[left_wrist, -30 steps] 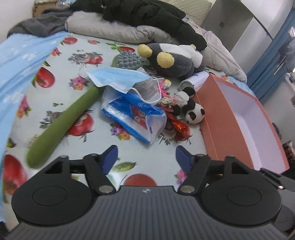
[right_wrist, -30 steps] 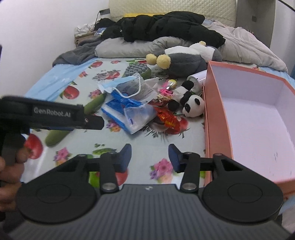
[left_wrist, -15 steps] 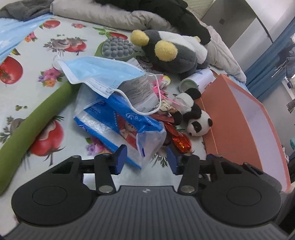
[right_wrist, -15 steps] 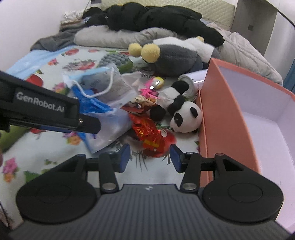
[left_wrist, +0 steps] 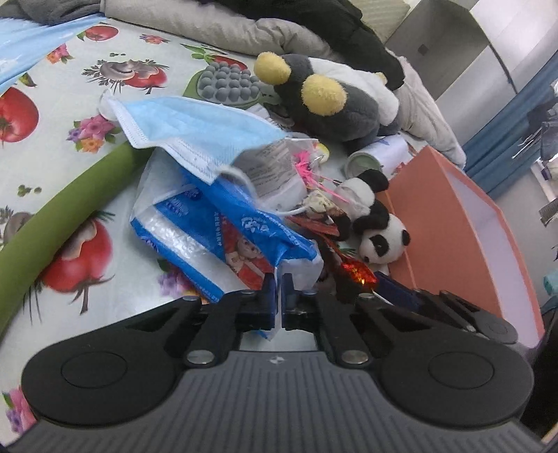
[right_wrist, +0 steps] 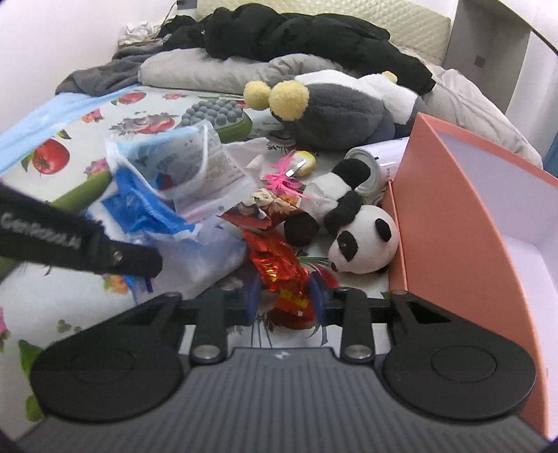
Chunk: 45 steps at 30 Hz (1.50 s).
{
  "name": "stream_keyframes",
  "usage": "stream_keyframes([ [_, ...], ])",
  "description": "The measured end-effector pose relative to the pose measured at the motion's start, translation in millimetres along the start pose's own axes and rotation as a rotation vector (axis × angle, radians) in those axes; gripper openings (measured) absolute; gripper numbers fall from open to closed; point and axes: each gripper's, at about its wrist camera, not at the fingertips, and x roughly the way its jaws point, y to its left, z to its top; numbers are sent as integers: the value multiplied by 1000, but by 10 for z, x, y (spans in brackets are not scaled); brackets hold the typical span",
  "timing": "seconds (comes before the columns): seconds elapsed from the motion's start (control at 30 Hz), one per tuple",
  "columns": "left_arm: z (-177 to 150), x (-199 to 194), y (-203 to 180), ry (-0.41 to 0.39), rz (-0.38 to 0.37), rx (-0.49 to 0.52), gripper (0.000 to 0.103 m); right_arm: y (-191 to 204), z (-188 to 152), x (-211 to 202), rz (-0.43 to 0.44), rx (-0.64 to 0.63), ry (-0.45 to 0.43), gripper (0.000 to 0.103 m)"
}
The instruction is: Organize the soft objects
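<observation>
A pile lies on the fruit-print bed sheet. My left gripper (left_wrist: 279, 301) is shut on the edge of the blue and clear plastic bag (left_wrist: 223, 230). A blue face mask (left_wrist: 188, 129) lies on top of the bag. My right gripper (right_wrist: 284, 301) is open, its fingers on either side of a red foil wrapper (right_wrist: 282, 275). A small panda plush (right_wrist: 352, 226) lies just right of the wrapper, against the orange box (right_wrist: 450, 223). A large grey plush with yellow ears (right_wrist: 324, 108) lies behind. The left gripper also shows in the right wrist view (right_wrist: 139, 259).
A green foam roll (left_wrist: 66, 205) lies left. A grey-knobbed green massager (left_wrist: 226, 83) and a white can (right_wrist: 373, 167) lie behind the pile. Grey bedding and black clothes (right_wrist: 296, 31) fill the bed's far end. The orange box is open with a white inside (right_wrist: 523, 223).
Both grippers moved forward into the pile. The left gripper closed on the plastic bag's edge. The right gripper came down around the red foil wrapper and narrowed slightly.
</observation>
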Motion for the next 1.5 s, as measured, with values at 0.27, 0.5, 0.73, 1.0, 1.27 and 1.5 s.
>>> stream_keyframes([
  [0.27, -279, -422, 9, -4, -22, -16, 1, 66, -103, -332, 10, -39, -22, 32],
  [0.5, -655, -753, 39, 30, -30, -1, 1, 112, -395, -656, -13, -81, 0, 32],
  [0.73, -832, -998, 165, 30, -18, -23, 1, 189, -742, -893, -21, -120, 33, 32],
  [1.0, -819, -1177, 284, 14, 49, -38, 1, 178, -809, -994, 97, -44, 22, 42],
  [1.27, -811, -1177, 393, 44, 70, -113, 4, 101, -784, -983, 155, -6, -9, 72],
  [1.5, -794, -1209, 315, 20, 52, -131, 45, 144, -811, -772, 178, -64, 33, 71],
])
